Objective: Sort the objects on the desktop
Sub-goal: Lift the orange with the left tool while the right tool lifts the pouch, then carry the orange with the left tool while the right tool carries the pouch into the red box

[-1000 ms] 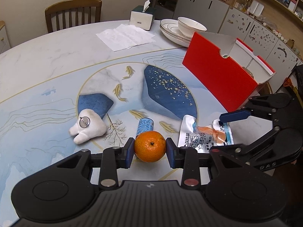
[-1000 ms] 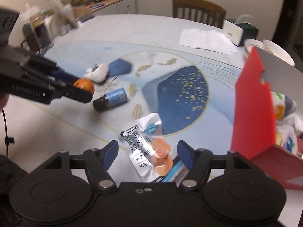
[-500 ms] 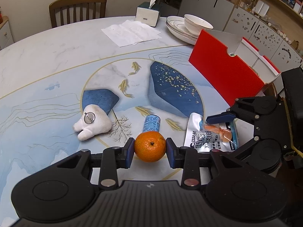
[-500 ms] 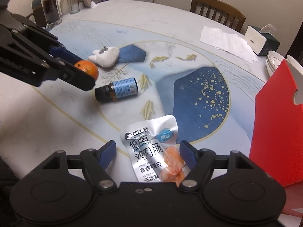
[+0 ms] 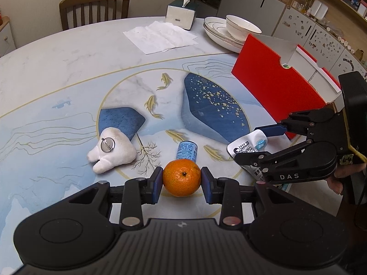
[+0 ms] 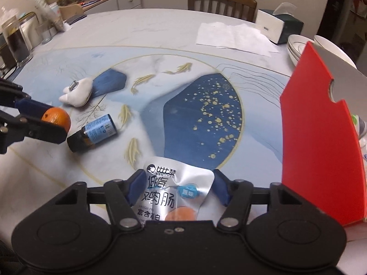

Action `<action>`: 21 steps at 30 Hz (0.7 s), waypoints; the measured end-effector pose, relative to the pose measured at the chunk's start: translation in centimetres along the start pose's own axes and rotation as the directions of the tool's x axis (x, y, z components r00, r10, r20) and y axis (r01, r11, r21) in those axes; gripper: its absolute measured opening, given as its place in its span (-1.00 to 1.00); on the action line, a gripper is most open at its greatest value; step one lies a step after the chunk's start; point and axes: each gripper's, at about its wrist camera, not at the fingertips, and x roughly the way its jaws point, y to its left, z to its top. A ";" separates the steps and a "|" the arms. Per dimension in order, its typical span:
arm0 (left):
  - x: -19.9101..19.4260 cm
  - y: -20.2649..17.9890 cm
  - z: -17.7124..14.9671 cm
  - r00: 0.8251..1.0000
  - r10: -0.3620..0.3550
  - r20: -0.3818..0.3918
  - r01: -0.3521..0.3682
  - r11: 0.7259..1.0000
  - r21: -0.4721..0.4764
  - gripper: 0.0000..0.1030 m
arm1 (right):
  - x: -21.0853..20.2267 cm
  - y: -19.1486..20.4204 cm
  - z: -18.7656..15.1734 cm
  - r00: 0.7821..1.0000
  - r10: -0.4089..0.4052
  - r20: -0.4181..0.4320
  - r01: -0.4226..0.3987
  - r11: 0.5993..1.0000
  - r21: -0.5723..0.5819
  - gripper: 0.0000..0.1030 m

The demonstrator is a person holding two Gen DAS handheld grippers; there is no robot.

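Observation:
My left gripper (image 5: 181, 181) is shut on an orange (image 5: 181, 178), held just above the table near its front edge; the right wrist view shows that orange (image 6: 56, 118) at the far left. My right gripper (image 6: 177, 183) straddles a silver snack pouch (image 6: 174, 190) lying on the table. Its jaws are closing, both pads touch the pouch's side edges, and the pouch is buckling. In the left wrist view the right gripper (image 5: 250, 144) sits at the right over the pouch (image 5: 243, 147). A small brown bottle (image 5: 187, 151) with a blue label lies behind the orange.
A white tooth-shaped plush (image 5: 112, 152) lies left of the bottle. An open red box (image 5: 275, 87) stands at the right with items inside. Stacked plates and a bowl (image 5: 231, 29), a tissue box (image 5: 181, 15) and paper napkins (image 5: 160, 36) sit at the back. Jars (image 6: 16, 39) line the far left.
My right gripper has moved forward and down over the snack pouch, and its jaws have narrowed onto the pouch's edges. The left gripper has kept still with the orange.

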 end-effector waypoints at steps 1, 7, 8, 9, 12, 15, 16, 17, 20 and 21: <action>0.1 0.0 0.0 1.000 -0.002 0.000 0.002 1.000 0.001 -0.35 | -0.1 0.0 0.0 1.000 -0.005 0.002 0.005 1.000 0.007 0.14; 0.2 -0.2 0.1 1.000 -0.009 0.001 0.009 1.000 0.008 -0.35 | -0.8 -0.1 0.1 0.999 -0.028 0.025 0.027 0.999 0.035 -0.10; 0.2 -0.2 0.1 1.000 -0.010 0.001 0.010 1.000 0.008 -0.35 | -0.8 0.0 -0.1 0.999 -0.028 0.025 0.027 0.999 0.033 -0.09; 0.2 -0.2 0.1 1.000 -0.010 0.001 0.010 1.000 0.009 -0.35 | -0.8 -0.1 -0.1 0.999 -0.025 0.027 0.025 0.999 0.032 -0.09; 0.2 -0.2 0.1 1.000 -0.012 0.003 0.012 1.000 0.011 -0.35 | -0.9 -0.3 -0.3 1.000 -0.018 0.025 0.017 0.999 0.046 -0.01; 0.1 -0.3 0.1 1.000 -0.014 0.006 0.014 1.000 0.011 -0.35 | -1.1 -0.1 -0.5 0.999 -0.031 0.016 0.030 0.999 0.036 0.21; 0.1 -0.3 0.1 1.000 -0.015 0.007 0.015 1.000 0.011 -0.35 | -1.3 -0.1 -0.6 0.999 -0.034 0.021 0.033 0.999 0.031 0.29; 0.0 -0.3 0.1 1.000 -0.015 0.009 0.015 1.000 0.010 -0.35 | -1.5 -0.1 -0.8 0.999 -0.028 0.018 0.027 0.999 0.028 0.30; 0.0 -0.3 0.0 1.000 -0.016 0.010 0.016 1.000 0.009 -0.35 | -1.7 0.1 -1.2 1.000 -0.014 -0.003 0.015 1.000 0.026 0.35; 0.0 -0.3 0.1 1.000 -0.016 0.011 0.016 1.000 0.009 -0.35 | -1.6 0.1 -1.4 1.000 -0.014 -0.012 0.014 1.000 0.025 0.35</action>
